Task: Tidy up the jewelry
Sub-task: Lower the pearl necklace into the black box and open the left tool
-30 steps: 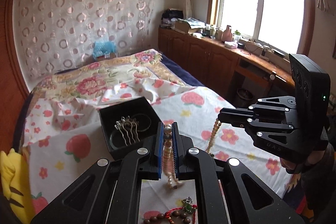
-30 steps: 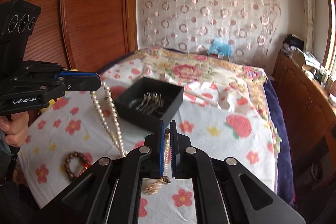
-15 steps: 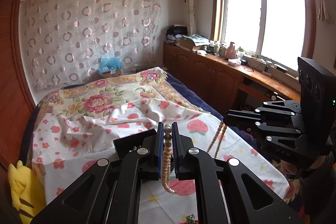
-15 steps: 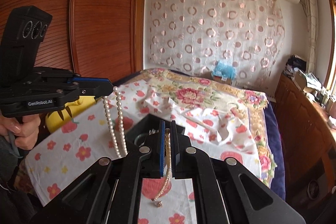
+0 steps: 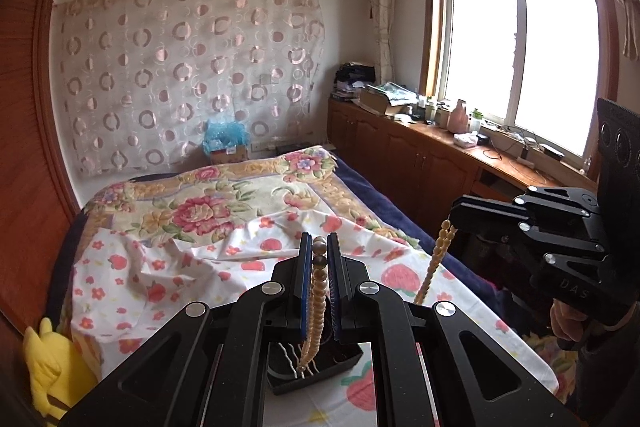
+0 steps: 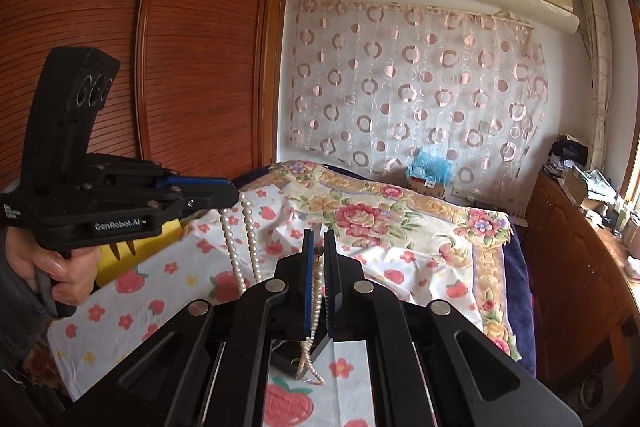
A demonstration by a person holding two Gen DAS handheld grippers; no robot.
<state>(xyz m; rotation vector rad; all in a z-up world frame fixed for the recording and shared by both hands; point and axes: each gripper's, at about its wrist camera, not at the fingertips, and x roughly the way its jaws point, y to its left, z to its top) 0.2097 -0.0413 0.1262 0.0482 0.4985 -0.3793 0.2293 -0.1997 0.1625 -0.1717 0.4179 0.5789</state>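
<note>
A pearl necklace (image 5: 316, 291) hangs between both grippers, raised above the bed. My left gripper (image 5: 319, 251) is shut on one part of it; the strand drops down toward a black jewelry box (image 5: 344, 367) holding a hair comb. My right gripper (image 6: 318, 251) is shut on another part of the necklace (image 6: 316, 303), whose clasp end dangles over the box (image 6: 286, 355). In the right wrist view the left gripper (image 6: 236, 195) shows with two pearl strands (image 6: 240, 247) hanging from it. In the left wrist view the right gripper (image 5: 454, 217) holds hanging beads (image 5: 434, 263).
The bed has a strawberry and flower sheet (image 5: 168, 279). A yellow plush toy (image 5: 48, 363) lies at the left edge. Wooden cabinets (image 5: 420, 163) with clutter run under the window on the right. A wooden wardrobe (image 6: 160, 67) stands to the left.
Both grippers have risen with the necklace, lifting it well above the bed. The black box has dropped low in both views, mostly behind the gripper bodies.
</note>
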